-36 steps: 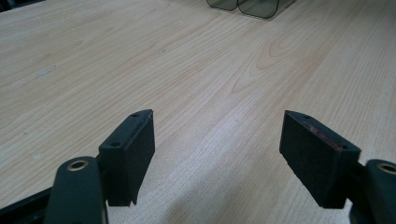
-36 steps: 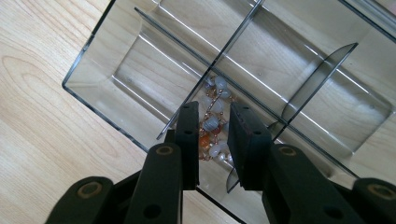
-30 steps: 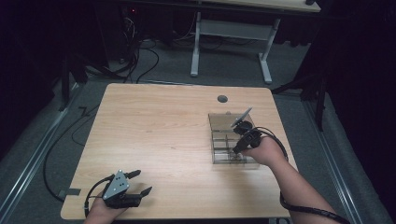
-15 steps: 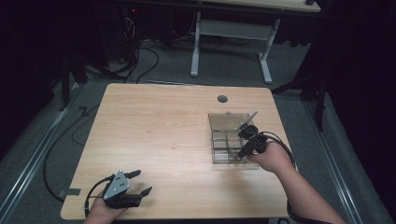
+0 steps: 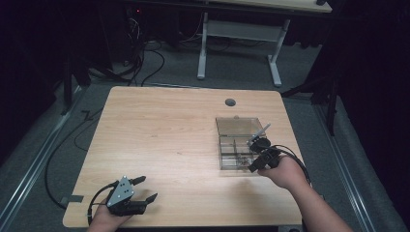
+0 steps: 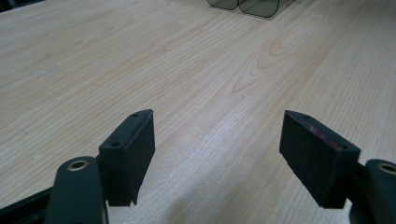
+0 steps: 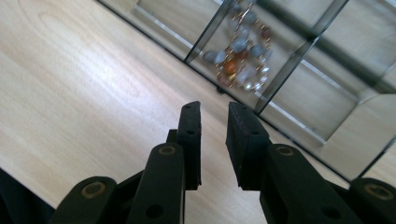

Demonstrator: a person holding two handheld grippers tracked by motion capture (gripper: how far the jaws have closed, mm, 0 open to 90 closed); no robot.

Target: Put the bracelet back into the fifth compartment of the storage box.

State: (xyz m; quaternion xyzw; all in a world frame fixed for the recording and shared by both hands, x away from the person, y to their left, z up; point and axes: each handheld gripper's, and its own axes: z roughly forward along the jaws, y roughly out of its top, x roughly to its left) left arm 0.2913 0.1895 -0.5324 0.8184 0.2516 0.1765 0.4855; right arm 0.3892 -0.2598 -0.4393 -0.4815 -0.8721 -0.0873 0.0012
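Note:
A clear plastic compartment box [image 5: 227, 162] lies at the table's right with its lid [image 5: 238, 125] open toward the far side. In the right gripper view one compartment [image 7: 280, 70] holds a beaded bracelet [image 7: 240, 49] of grey, orange and pearl beads. My right gripper [image 5: 252, 155] hovers at the box's near right corner; its jaws [image 7: 215, 112] stand a narrow gap apart with nothing between them, just short of the box wall. My left gripper [image 5: 147, 188] rests at the near left corner of the table, wide open [image 6: 217, 140] and holding nothing.
The light wooden table [image 5: 164, 130] has a round cable hole [image 5: 230, 102] at its far edge. The box's rounded corners [image 6: 252, 5] show far ahead of the left gripper. Cables and a second table's white legs [image 5: 203, 43] are on the floor beyond.
My right hand has drawn back toward the near edge along the box's right side. The left hand has stayed put.

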